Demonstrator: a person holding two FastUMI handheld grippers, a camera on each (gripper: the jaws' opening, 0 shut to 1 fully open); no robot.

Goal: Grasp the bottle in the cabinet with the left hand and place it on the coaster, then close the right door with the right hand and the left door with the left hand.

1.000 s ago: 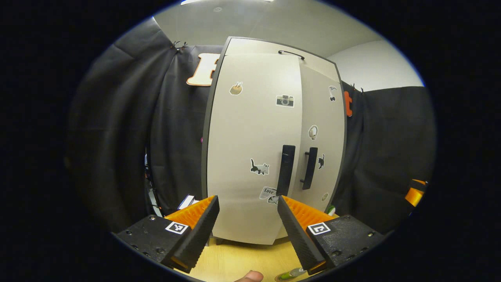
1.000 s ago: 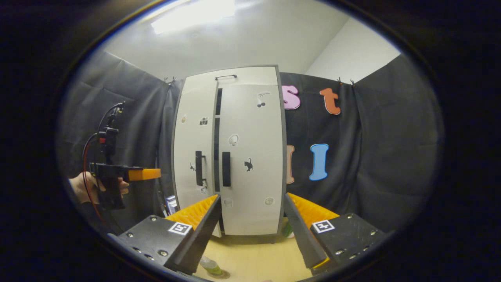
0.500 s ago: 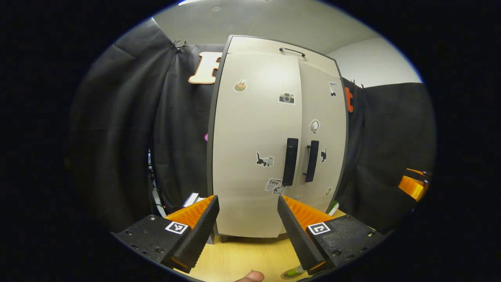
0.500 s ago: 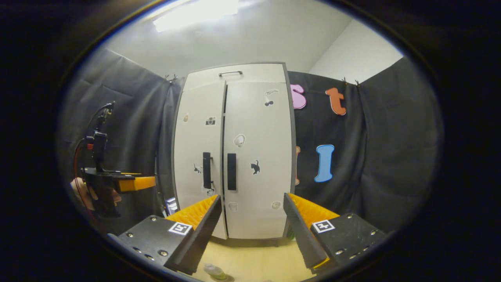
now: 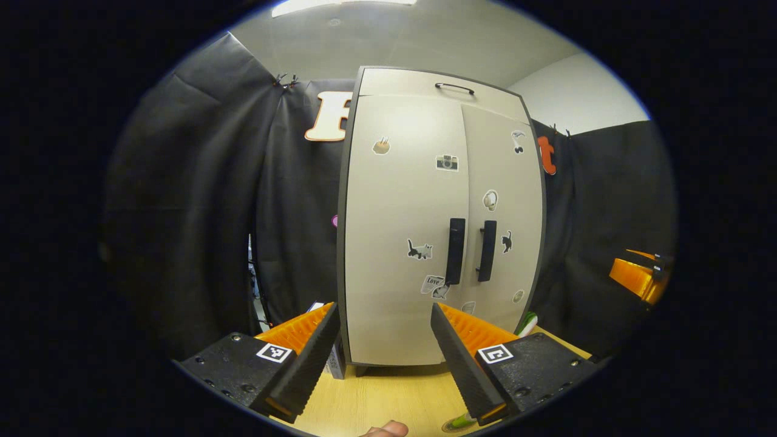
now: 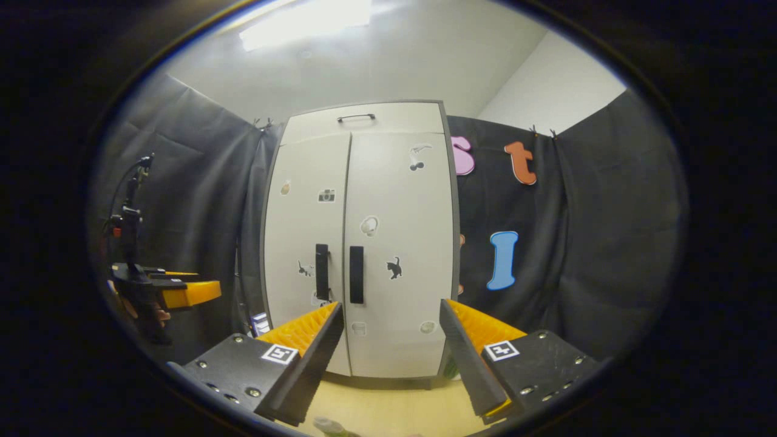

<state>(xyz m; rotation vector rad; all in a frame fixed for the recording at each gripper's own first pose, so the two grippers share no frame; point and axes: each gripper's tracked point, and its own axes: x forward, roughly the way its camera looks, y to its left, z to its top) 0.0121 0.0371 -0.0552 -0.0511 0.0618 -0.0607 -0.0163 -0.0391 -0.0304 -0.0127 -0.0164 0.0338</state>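
Observation:
The pale cabinet [image 5: 400, 200] stands on the wooden table, and both of its doors lie flush and shut. Its two dark handles [image 5: 455, 250] sit side by side at mid height. In the left gripper view my left gripper [image 5: 384, 358] is open and empty, held back from the left door. The top of the green bottle [image 5: 462, 420] peeks out at the lower edge, on a round coaster. In the right gripper view my right gripper [image 6: 391, 358] is open and empty in front of the cabinet [image 6: 394, 200]. The left gripper [image 6: 182, 293] hangs off to the left there, and the bottle [image 6: 328, 426] is at the bottom edge.
A small box [image 5: 332, 358] stands by the cabinet's left foot. Something green and white [image 5: 527, 321] leans at its right foot. A fingertip [image 5: 385, 431] shows at the bottom edge. Black cloth closes in the sides and back. The yellow tabletop [image 6: 394, 406] runs in front of the cabinet.
The left door has swung from slightly ajar to fully shut. My left gripper has drawn back from the cabinet. The right gripper has barely shifted.

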